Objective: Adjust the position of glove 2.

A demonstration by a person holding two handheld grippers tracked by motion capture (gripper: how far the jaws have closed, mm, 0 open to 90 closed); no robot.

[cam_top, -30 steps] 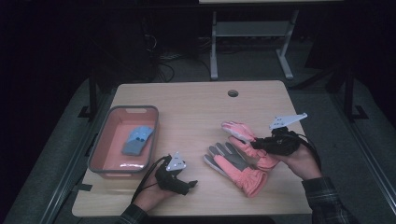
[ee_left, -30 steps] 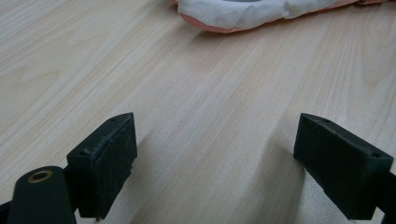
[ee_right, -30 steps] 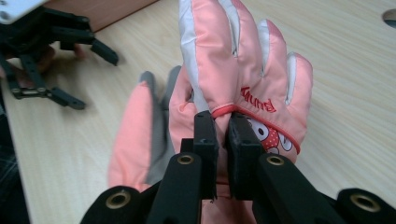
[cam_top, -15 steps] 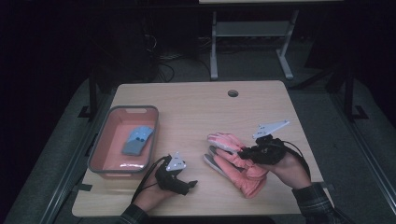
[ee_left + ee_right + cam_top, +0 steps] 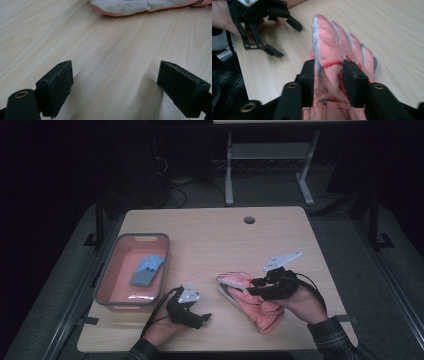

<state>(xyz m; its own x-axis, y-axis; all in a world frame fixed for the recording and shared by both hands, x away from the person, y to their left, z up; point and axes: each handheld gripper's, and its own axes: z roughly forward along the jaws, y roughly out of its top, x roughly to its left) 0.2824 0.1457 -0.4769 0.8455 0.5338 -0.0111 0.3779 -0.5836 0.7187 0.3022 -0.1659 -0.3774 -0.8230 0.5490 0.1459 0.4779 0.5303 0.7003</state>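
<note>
Thing: pink glove, soft, light, floppy | Hold: grip near its cuff | Your right gripper: jaws just widening, glove between them | Your left gripper: jaws released, empty, resting on table

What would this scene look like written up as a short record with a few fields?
Surface: light wooden table
Bin: grey-rimmed pink bin at the table's left, with a blue-grey cloth item inside
Work item: pink gloves, stacked
Right gripper: jaws have just been opening, top pink glove between them
Left gripper: open, nothing between the jaws, resting on the table beside the gloves
Hole: small round opening near the far edge
</note>
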